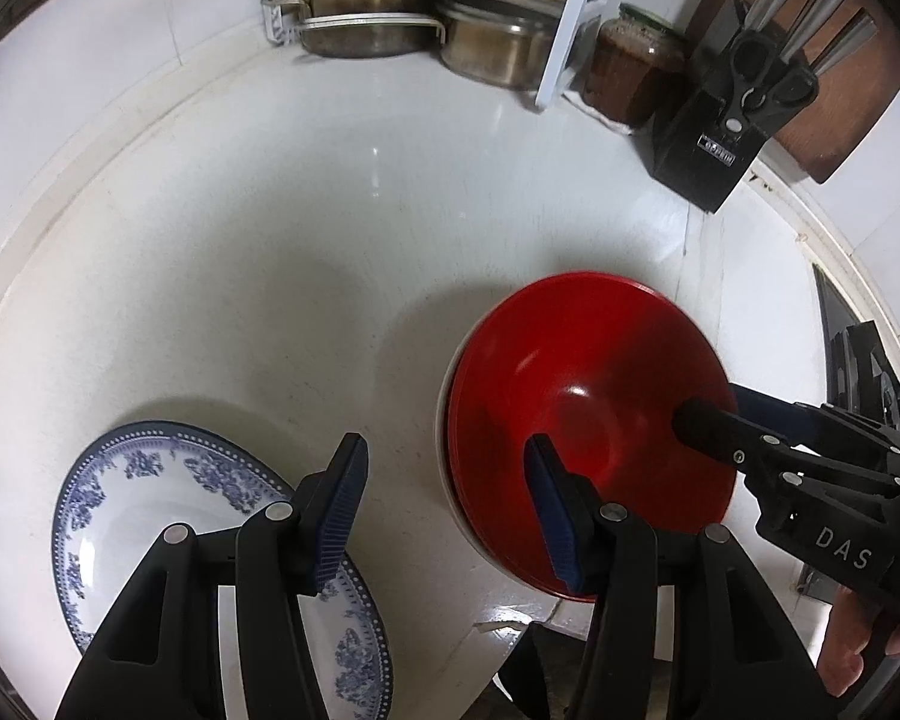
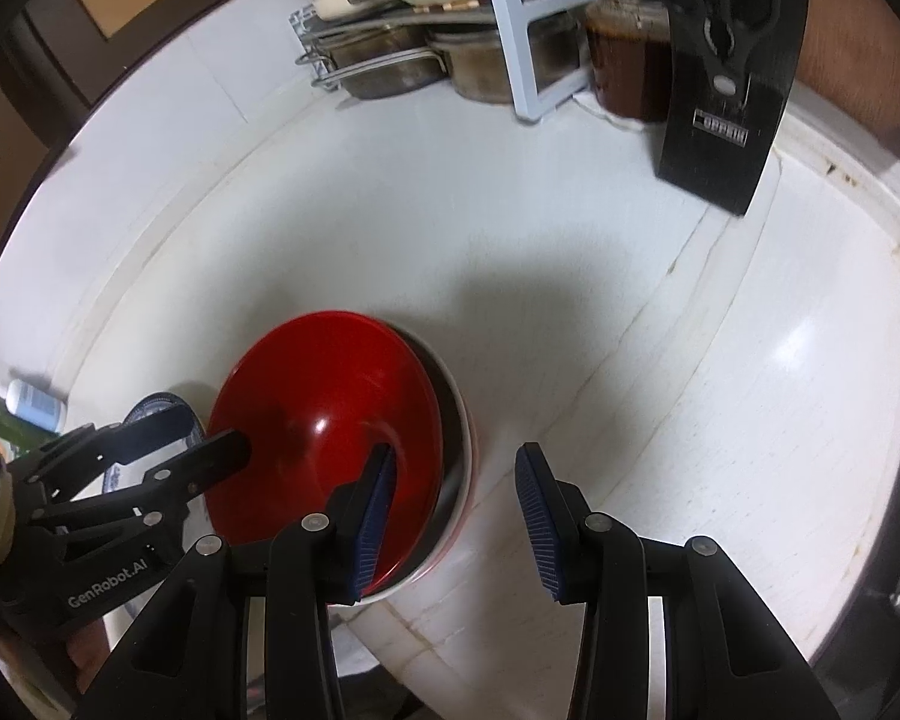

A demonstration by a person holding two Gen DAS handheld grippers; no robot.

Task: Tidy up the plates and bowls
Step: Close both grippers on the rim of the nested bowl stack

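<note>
Both tongs [image 1: 444, 516] [image 2: 459, 516] gape over the red bowl [image 1: 588, 414] — only the left view shows the blue plate [image 1: 150, 498] whole.

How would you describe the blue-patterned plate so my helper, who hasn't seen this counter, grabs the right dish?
On the white countertop, look left of the red bowl, below the open left gripper. The plate lies flat and alone, white with blue floral rim, unlike the plain red bowl.

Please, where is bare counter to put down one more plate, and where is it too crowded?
Bare counter lies between the blue-patterned plate, the red bowl and the pots at the back. More lies right of the bowl. It is crowded around the jar and knife block.
</note>
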